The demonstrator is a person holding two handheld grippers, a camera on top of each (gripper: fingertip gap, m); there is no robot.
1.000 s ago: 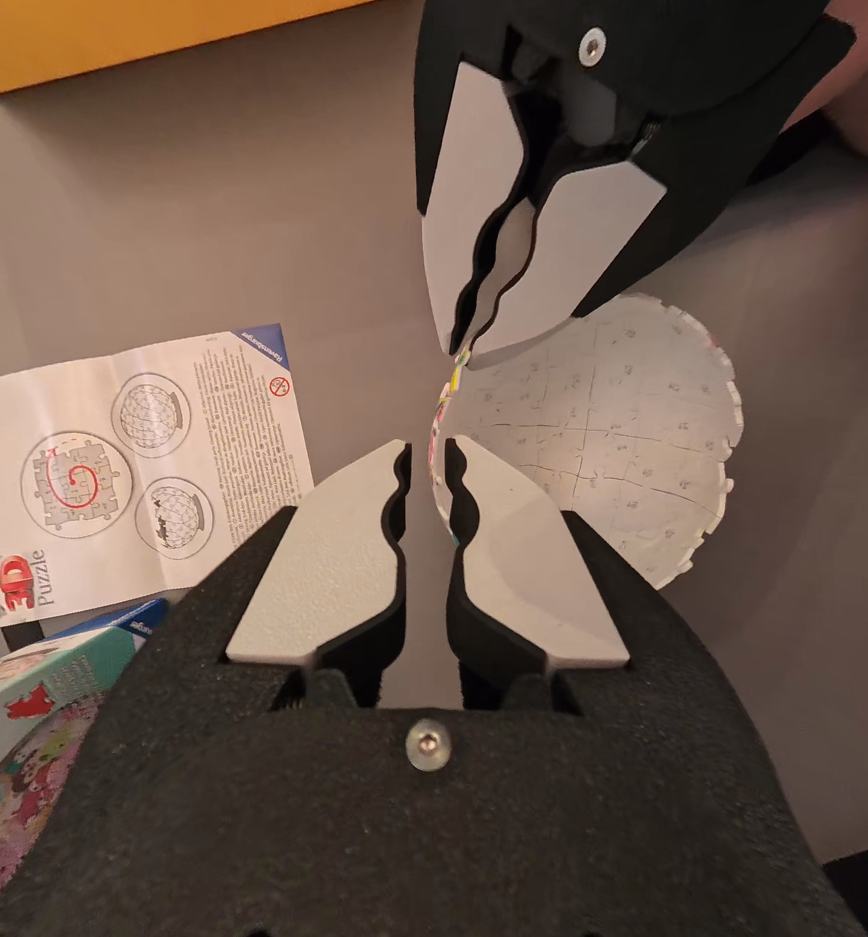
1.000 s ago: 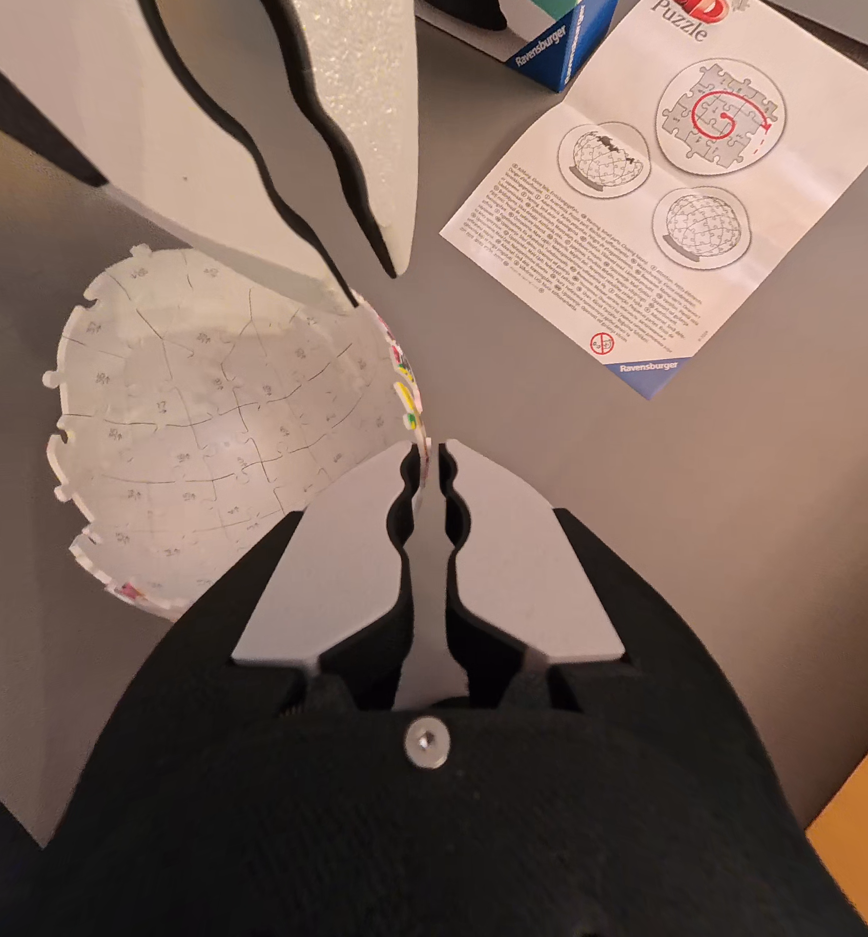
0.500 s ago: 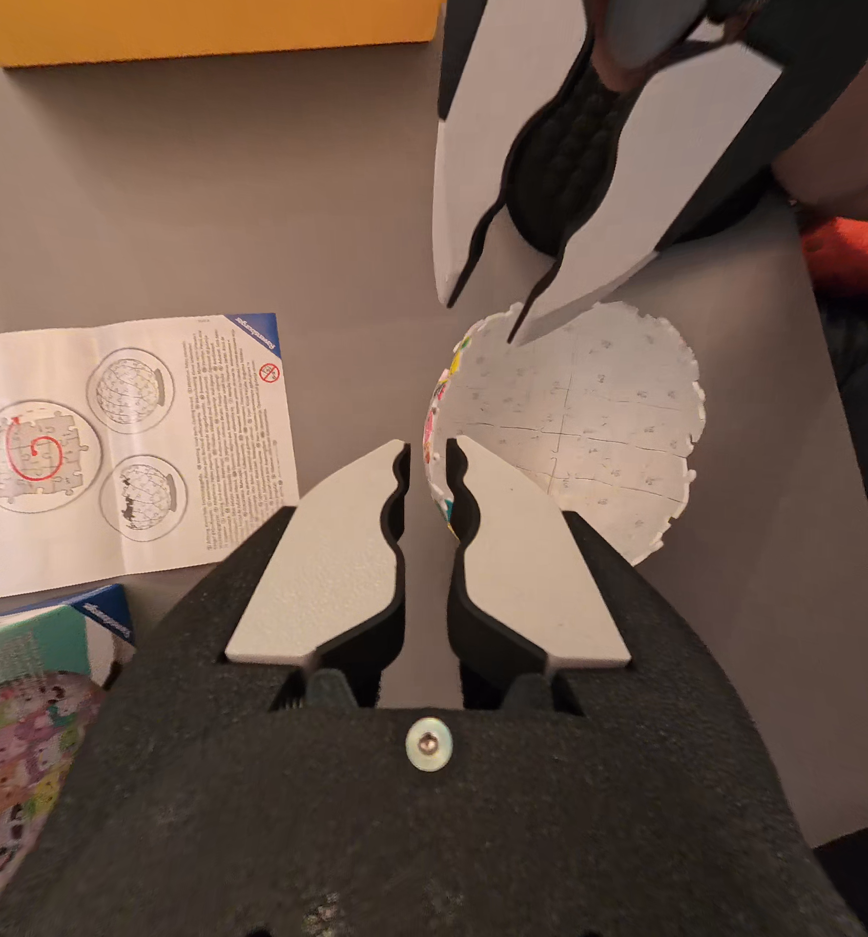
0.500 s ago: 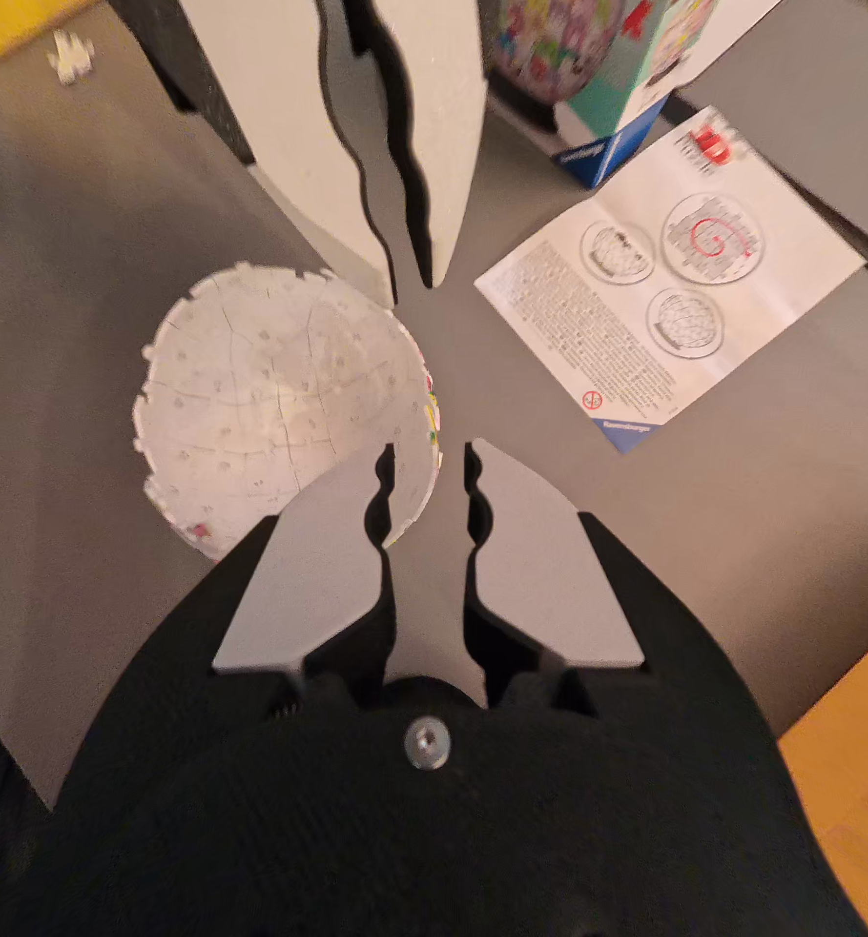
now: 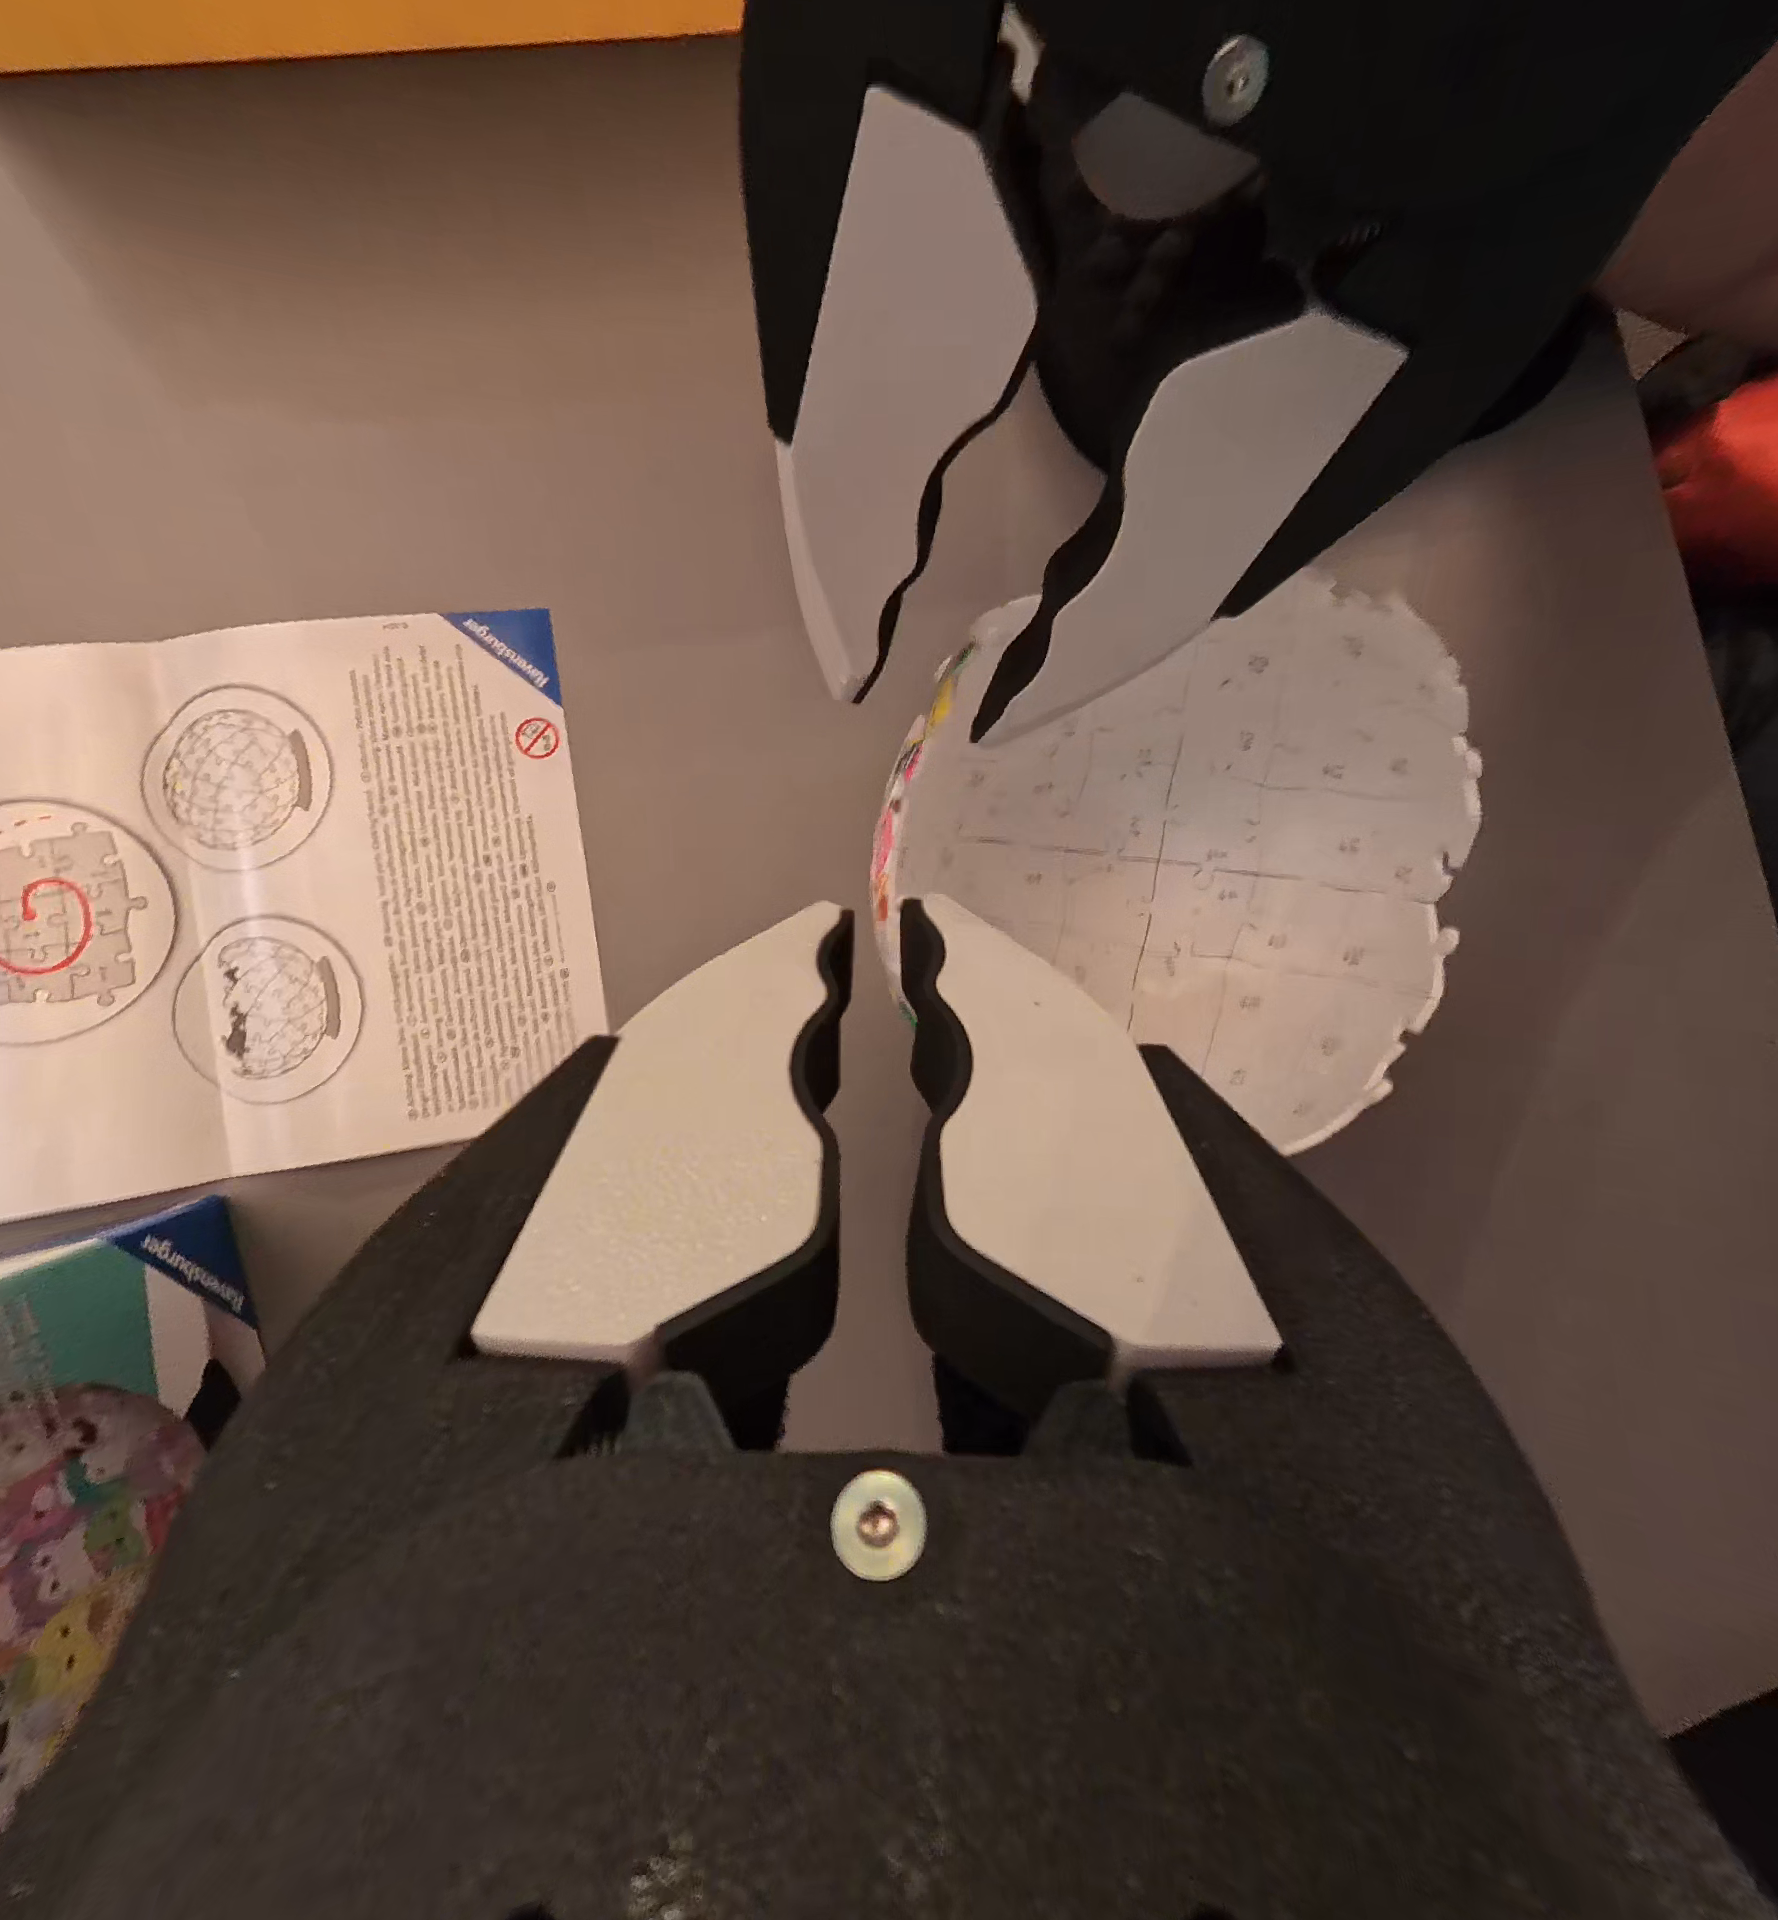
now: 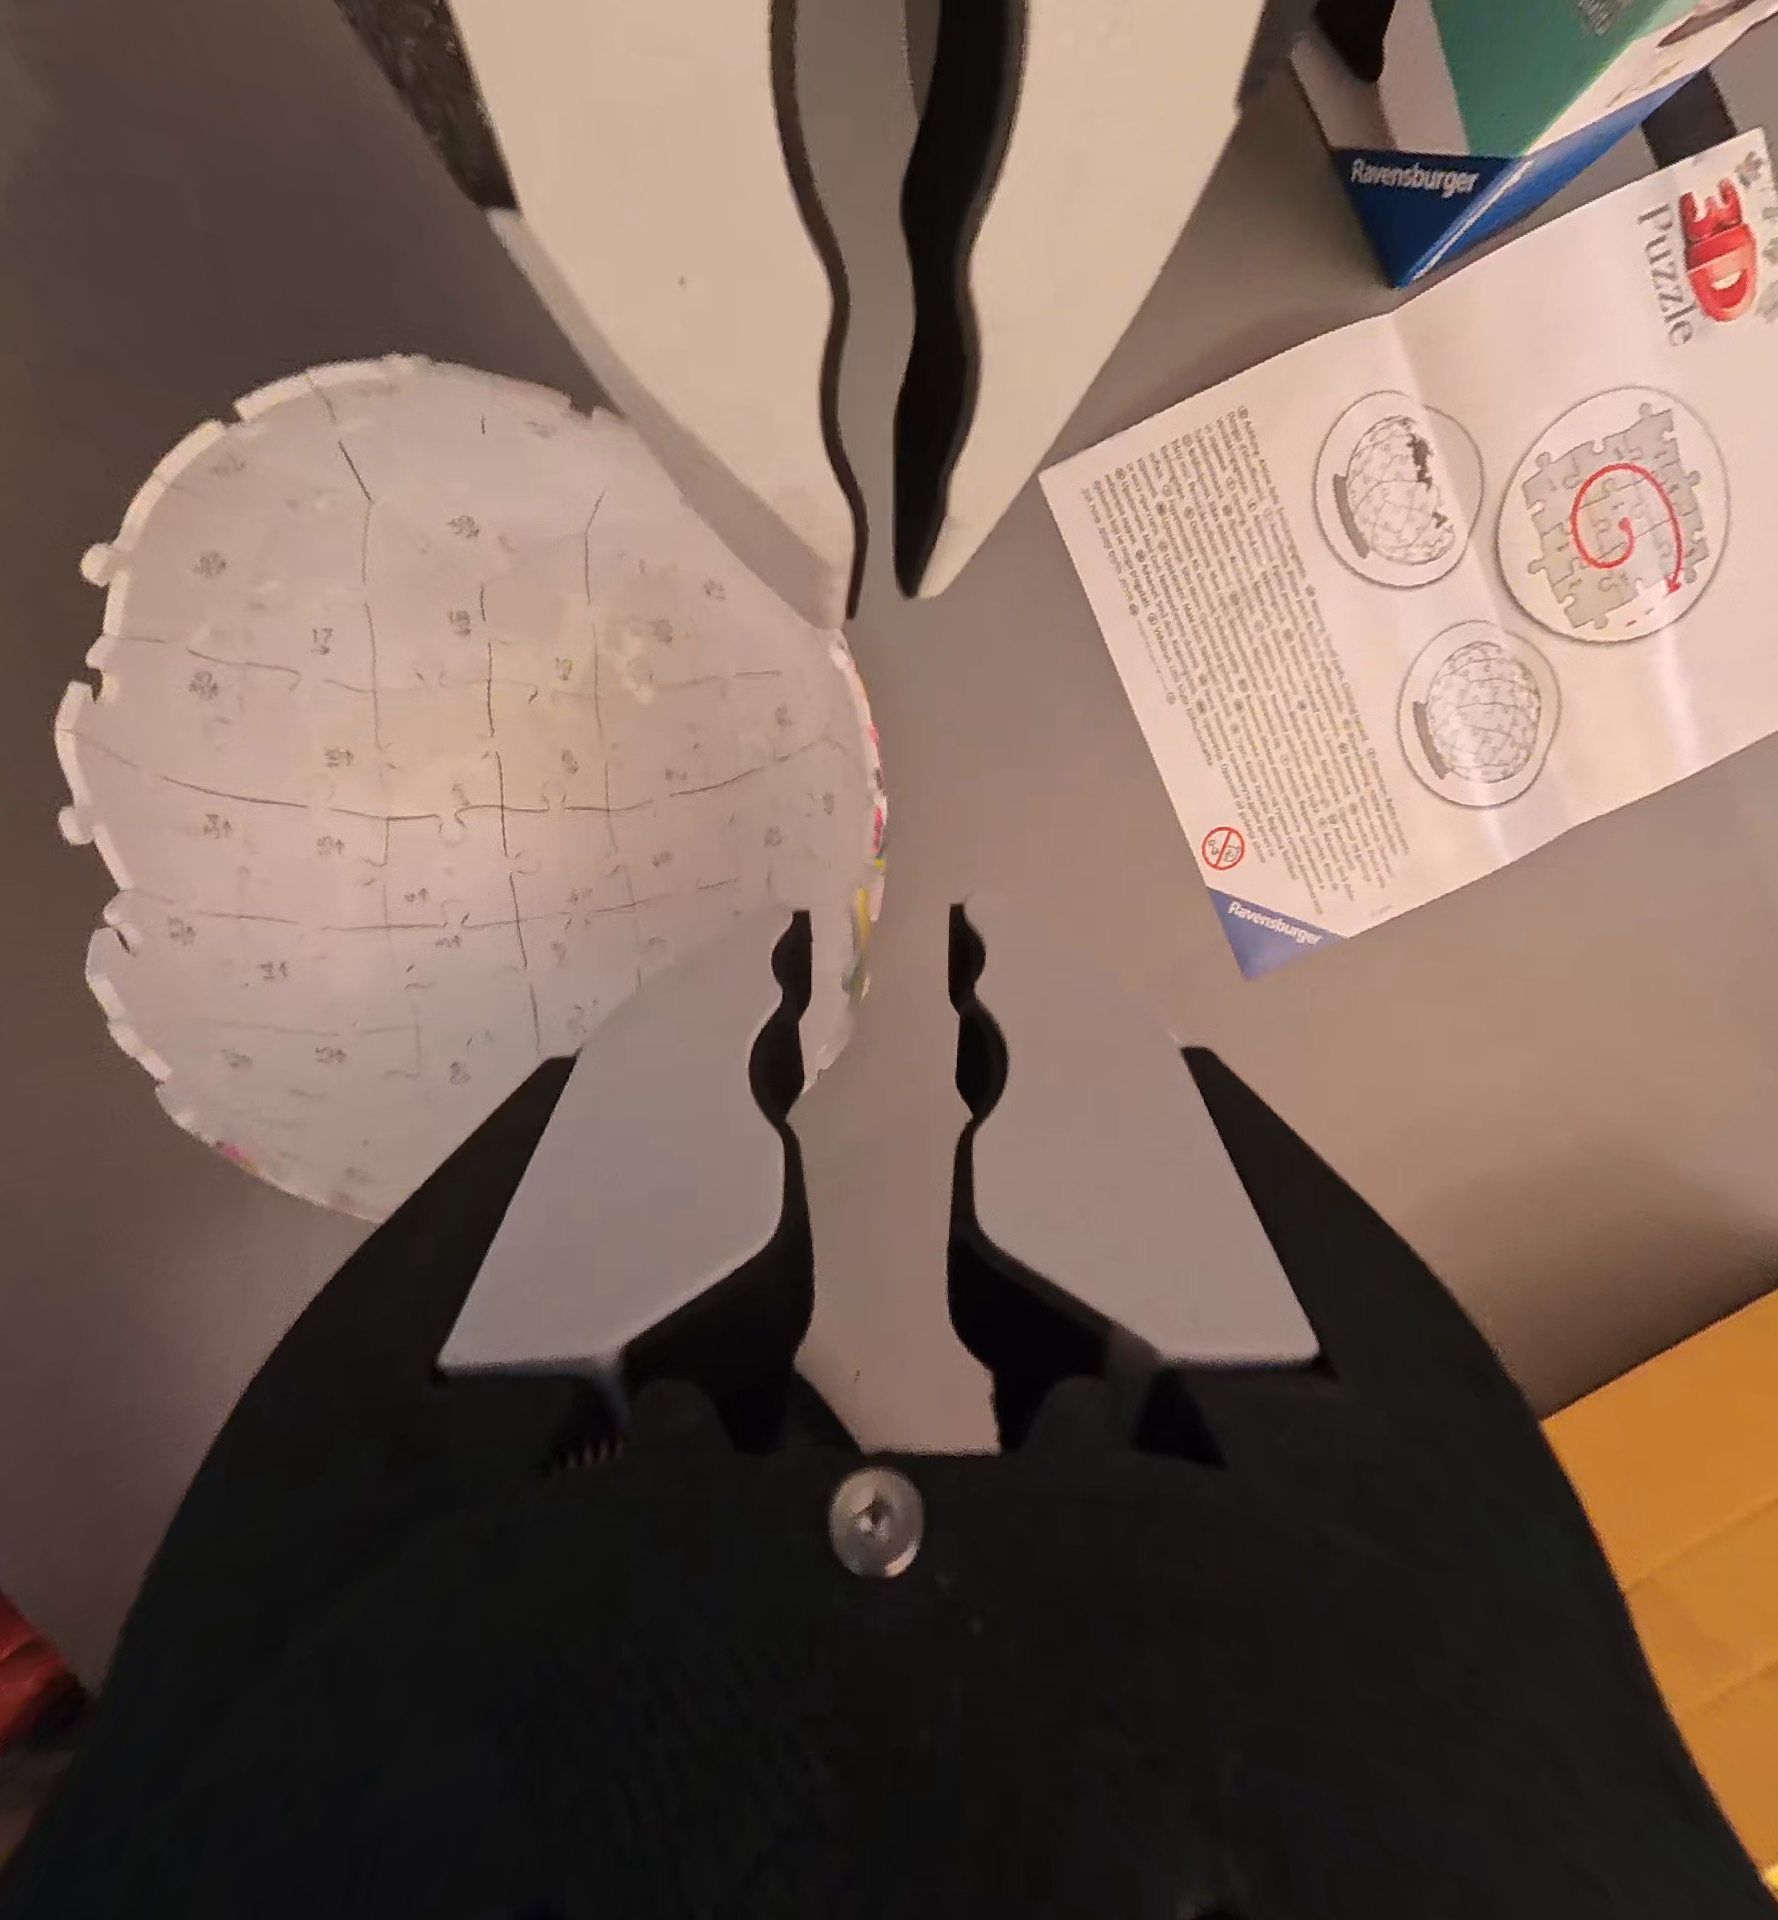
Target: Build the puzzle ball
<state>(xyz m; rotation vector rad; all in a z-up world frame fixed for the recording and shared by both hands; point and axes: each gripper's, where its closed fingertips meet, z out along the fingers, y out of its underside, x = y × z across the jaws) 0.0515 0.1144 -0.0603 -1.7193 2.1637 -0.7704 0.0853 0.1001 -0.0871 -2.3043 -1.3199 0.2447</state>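
A part-built puzzle ball shell (image 5: 1228,883) shows its white numbered inside, with a coloured outer edge. It also shows in the right wrist view (image 6: 428,779). My left gripper (image 5: 874,920) is shut on the shell's rim and holds it tilted over the grey table (image 5: 345,364). In the right wrist view the left gripper (image 6: 880,603) comes in from the top. My right gripper (image 6: 877,914) is open, with the rim between its fingers, and grips nothing. In the left wrist view the right gripper (image 5: 916,712) reaches in from above, opposite the left.
A folded instruction leaflet (image 5: 272,883) lies flat on the table, left of the shell. It also shows in the right wrist view (image 6: 1487,623). The puzzle box (image 5: 54,1455) stands beyond it. A yellow surface (image 6: 1716,1507) borders the table. A red thing (image 5: 1758,468) lies off the table's edge. Spacing between my two grippers at the tips: around 5 cm.
My right gripper let go of the shell's rim, opened and drew back. It has come close again, open around the rim. The left gripper kept its hold.
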